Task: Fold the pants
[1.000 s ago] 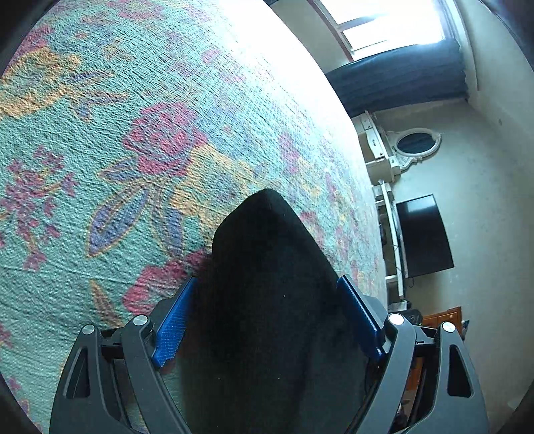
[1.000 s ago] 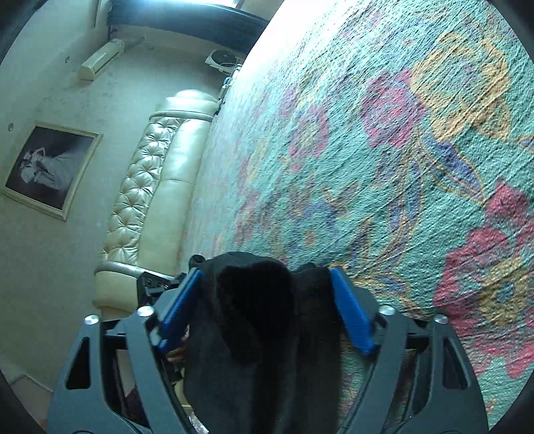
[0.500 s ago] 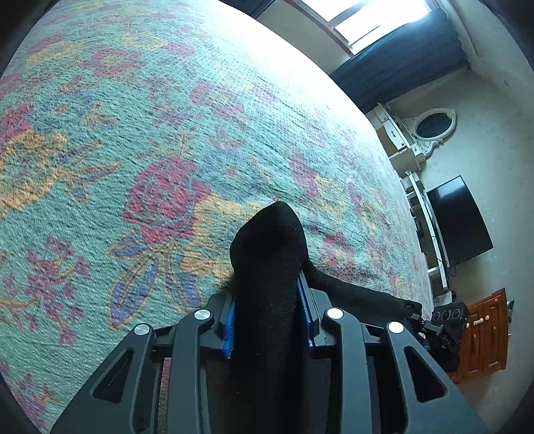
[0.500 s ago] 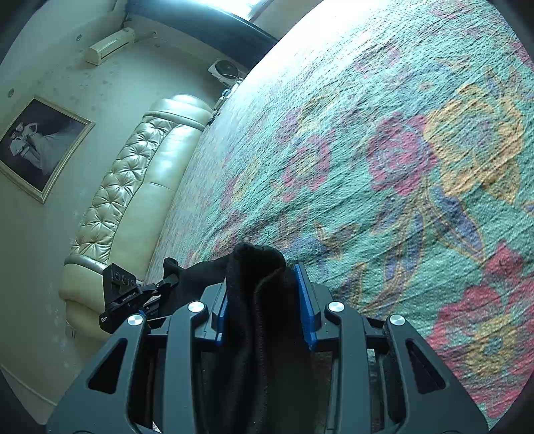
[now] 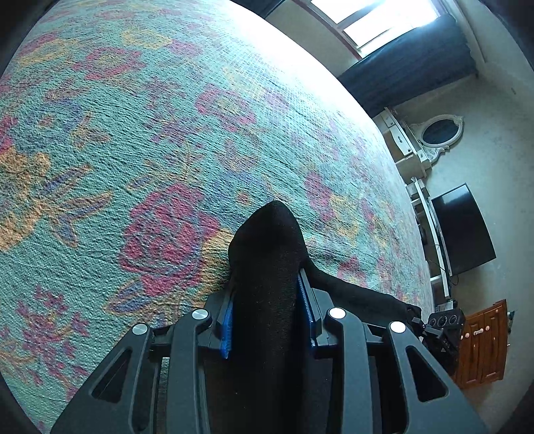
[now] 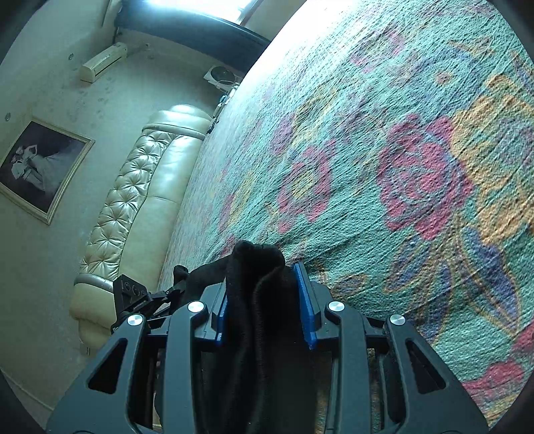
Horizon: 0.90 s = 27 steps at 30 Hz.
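Counts: 1 pair of black pants (image 5: 267, 267), one bunched fold per view. 2 tongs: left tongs (image 5: 268, 320) and right tongs (image 6: 265, 307), each also visible in the other's view at 4 and 8 o'clock. 4 blue pads total, 2 per tongs, e.g. (image 5: 227, 329). 1 floral bedspread (image 5: 133, 150) filling both views. Left view: 1 window (image 5: 377, 20) at 1 o'clock, 1 oval mirror (image 5: 439, 133) at 2, 1 TV (image 5: 462, 227) at 3, 1 wooden cabinet (image 5: 484, 344) at 4. Right view: 1 tufted headboard (image 6: 133, 213) at 9, 1 framed picture (image 6: 36, 167) at 9, 1 wall AC unit (image 6: 103, 61) at 11, 1 fan (image 6: 222, 75) at 12.
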{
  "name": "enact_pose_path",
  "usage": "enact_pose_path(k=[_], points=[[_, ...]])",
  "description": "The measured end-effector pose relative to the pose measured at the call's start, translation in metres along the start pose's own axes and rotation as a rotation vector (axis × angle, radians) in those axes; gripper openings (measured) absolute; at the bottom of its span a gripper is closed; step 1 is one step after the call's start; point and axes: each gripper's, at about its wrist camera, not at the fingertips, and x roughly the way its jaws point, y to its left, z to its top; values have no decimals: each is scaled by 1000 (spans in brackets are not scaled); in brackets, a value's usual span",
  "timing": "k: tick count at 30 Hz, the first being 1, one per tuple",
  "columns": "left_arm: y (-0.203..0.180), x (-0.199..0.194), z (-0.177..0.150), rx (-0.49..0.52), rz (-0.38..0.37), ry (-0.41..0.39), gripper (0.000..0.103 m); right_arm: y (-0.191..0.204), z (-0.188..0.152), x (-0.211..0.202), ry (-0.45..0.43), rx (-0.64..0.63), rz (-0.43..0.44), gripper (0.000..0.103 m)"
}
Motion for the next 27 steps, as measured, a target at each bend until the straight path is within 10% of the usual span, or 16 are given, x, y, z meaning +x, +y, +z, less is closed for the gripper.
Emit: enact_pose_path(k=[6,20,27], points=[[15,-28,-24,-61,-132,-15,73,-6,-11,-20,13,62,60,56],[20,-80,-123,-127,-196,83,79,10,-105,-73,146,65,65,77],[9,-74,-125,-108,-92,102,45,11,-115,-71,150,72,0,42]])
